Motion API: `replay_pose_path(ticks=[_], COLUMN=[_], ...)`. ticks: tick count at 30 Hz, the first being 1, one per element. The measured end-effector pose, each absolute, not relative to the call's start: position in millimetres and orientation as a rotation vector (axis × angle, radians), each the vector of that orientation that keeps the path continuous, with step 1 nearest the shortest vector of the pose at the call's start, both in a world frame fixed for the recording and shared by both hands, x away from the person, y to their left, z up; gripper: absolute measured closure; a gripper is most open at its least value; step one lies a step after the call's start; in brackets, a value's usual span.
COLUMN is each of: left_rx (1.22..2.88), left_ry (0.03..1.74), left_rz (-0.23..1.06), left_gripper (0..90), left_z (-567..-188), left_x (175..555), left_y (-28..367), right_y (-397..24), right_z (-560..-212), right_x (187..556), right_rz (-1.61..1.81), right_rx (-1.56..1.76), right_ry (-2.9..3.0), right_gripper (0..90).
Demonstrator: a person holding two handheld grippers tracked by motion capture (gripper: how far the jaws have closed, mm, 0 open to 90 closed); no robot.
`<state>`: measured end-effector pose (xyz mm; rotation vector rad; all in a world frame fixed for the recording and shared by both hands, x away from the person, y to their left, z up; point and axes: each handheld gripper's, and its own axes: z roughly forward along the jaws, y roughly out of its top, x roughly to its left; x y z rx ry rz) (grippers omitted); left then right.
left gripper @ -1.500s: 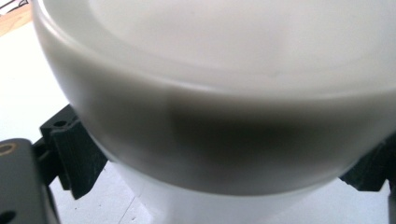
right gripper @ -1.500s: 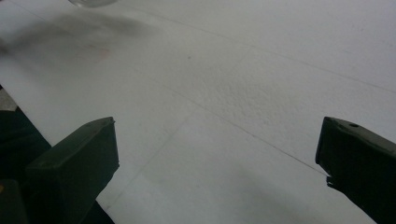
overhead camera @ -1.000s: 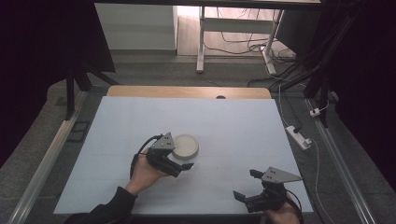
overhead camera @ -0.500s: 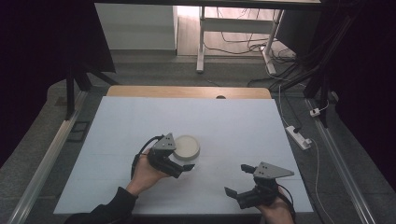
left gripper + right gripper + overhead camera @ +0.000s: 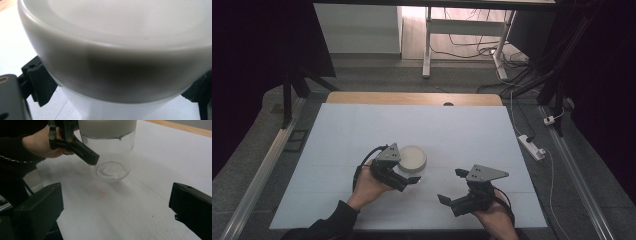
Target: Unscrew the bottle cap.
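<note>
1. White table [image 5: 362, 130] fronts a dim room.
2. Left gripper [image 5: 404, 176] brackets the jar [image 5: 110, 157] under its lid [image 5: 412, 156]; clamped or not, I cannot tell.
3. Right gripper [image 5: 451, 186] gapes wide, empty, jar ahead, upright mid-table.

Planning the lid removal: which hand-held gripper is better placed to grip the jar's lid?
Left hand-held gripper: its jaws flank the clear glass jar's white round lid. The right hand-held gripper hangs open, apart.

we see jar [image 5: 111, 157] clear glass | its lid [image 5: 412, 156] cream-white | tabletop [image 5: 462, 135] pale blue-white, wooden far edge | both claws black: left claw [image 5: 409, 176], right claw [image 5: 451, 186] | sleeve [image 5: 329, 222] black
</note>
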<state>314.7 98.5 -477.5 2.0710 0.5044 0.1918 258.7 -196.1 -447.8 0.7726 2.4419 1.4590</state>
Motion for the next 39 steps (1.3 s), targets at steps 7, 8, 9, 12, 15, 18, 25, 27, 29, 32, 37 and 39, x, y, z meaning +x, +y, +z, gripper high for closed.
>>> replay_pose_path(ticks=[7,8,9,12,15,18,25,27,29,32,37,39], left_rx=[2.061,2.061,2.061,2.066,2.071,2.073,2.085,2.087,2.087,2.087,2.082,2.08], left_ry=[0.495,0.494,0.493,0.49,0.487,0.487,0.487,0.487,0.487,0.486,0.489,0.49], left_rz=[0.17,0.168,0.168,0.17,0.173,0.175,0.196,0.196,0.196,0.199,0.199,0.197], left_gripper=[7.4,7.4,7.4,7.4,7.4,7.5,7.5,7.5,7.4,7.5,7.5,7.5], left_z=[-477.4,-477.3,-477.2,-477.1,-477.3,-477.6,-477.4,-477.5,-477.5,-477.5,-476.8,-476.8], left_x=[314.5,314.5,314.4,314.0,313.7,313.2,311.5,310.9,310.8,310.3,309.7,309.7], left_y=[98.1,98.1,98.0,97.6,96.8,95.5,93.2,92.5,92.3,91.6,91.3,91.2], right_y=[-179.9,-177.0,-177.0,-166.8,-161.3,-153.6,-134.3,-127.8,-123.9,-112.4,-99.0,-96.3], right_z=[-441.5,-440.6,-440.6,-436.5,-433.4,-431.1,-428.5,-428.1,-427.8,-428.0,-431.4,-432.8], right_x=[266.5,267.8,267.8,272.6,275.7,279.5,290.7,294.2,296.3,301.8,308.0,309.9], right_rz=[1.469,1.472,1.472,1.474,1.481,1.474,1.477,1.475,1.472,1.475,1.457,1.451], right_rx=[0.746,0.738,0.738,0.708,0.705,0.689,0.693,0.686,0.687,0.697,0.711,0.721], right_ry=[2.432,2.432,2.432,2.45,2.455,2.455,2.436,2.431,2.431,2.436,2.445,2.436], right_gripper=[0.0,0.0,0.0,0.0,0.0,0.0,0.0,0.0,0.0,0.0,0.0,0.6])
